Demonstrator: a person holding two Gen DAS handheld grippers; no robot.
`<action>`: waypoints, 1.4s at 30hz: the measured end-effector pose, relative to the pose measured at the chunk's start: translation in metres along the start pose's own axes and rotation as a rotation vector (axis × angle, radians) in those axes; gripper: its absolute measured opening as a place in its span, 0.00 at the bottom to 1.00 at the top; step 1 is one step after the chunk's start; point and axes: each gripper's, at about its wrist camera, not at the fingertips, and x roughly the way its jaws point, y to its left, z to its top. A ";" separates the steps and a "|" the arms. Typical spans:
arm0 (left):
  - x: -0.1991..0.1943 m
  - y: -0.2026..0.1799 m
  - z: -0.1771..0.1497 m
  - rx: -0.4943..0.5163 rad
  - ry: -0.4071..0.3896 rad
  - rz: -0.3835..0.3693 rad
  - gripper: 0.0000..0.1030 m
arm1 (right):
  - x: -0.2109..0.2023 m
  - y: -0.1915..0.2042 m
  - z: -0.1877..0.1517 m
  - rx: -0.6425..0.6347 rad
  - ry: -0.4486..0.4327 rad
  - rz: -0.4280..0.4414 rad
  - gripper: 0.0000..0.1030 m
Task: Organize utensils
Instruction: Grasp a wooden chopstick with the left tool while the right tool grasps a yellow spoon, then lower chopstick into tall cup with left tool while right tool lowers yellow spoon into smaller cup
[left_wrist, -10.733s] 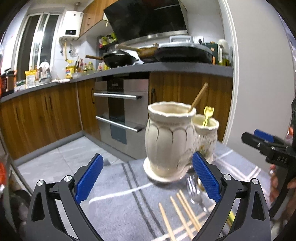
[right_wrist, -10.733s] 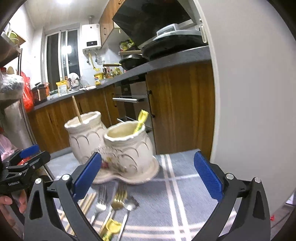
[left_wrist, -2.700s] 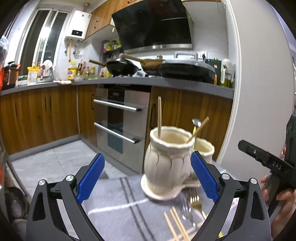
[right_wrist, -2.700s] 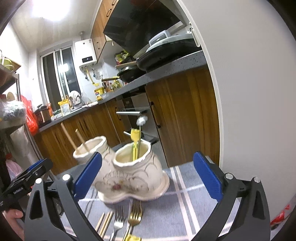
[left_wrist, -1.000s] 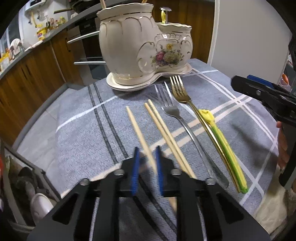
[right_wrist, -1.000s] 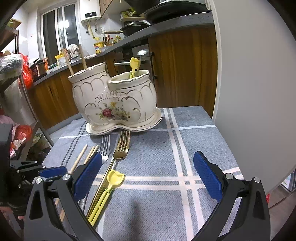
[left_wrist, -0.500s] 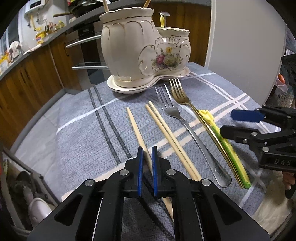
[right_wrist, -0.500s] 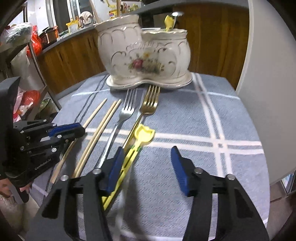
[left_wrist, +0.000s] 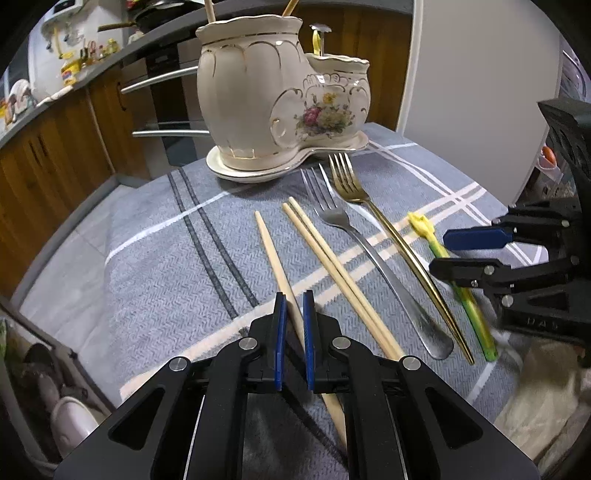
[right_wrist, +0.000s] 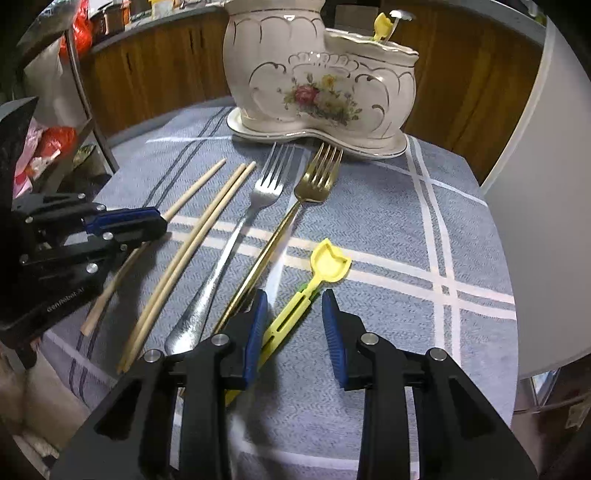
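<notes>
My left gripper is shut on one wooden chopstick that lies on the grey cloth, gripping it near the middle. In the right wrist view the left gripper is at the left. My right gripper is low over the cloth with its jaws closing around the handle of a yellow-green spoon. The handle lies between the pads, which have not closed onto it. From the left wrist view the right gripper straddles that spoon. A cream ceramic holder stands at the back with chopsticks and a spoon in it.
Two more chopsticks, a silver fork and a gold fork lie side by side between the grippers. The cloth-covered table ends near a white wall on the right. Wooden cabinets and an oven are behind.
My right gripper has dropped toward the table, tilted down over the yellow-green spoon, and its jaws have narrowed from wide open. The left gripper stays shut on the chopstick.
</notes>
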 end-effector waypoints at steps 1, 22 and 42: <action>0.000 0.001 0.000 0.000 0.003 -0.004 0.10 | 0.001 -0.002 0.001 -0.002 0.012 0.009 0.30; 0.002 0.007 0.003 -0.019 0.023 -0.021 0.08 | -0.001 -0.020 -0.006 -0.025 -0.002 0.047 0.10; -0.078 0.025 0.036 -0.037 -0.345 -0.087 0.06 | -0.079 -0.069 0.046 0.143 -0.547 0.121 0.10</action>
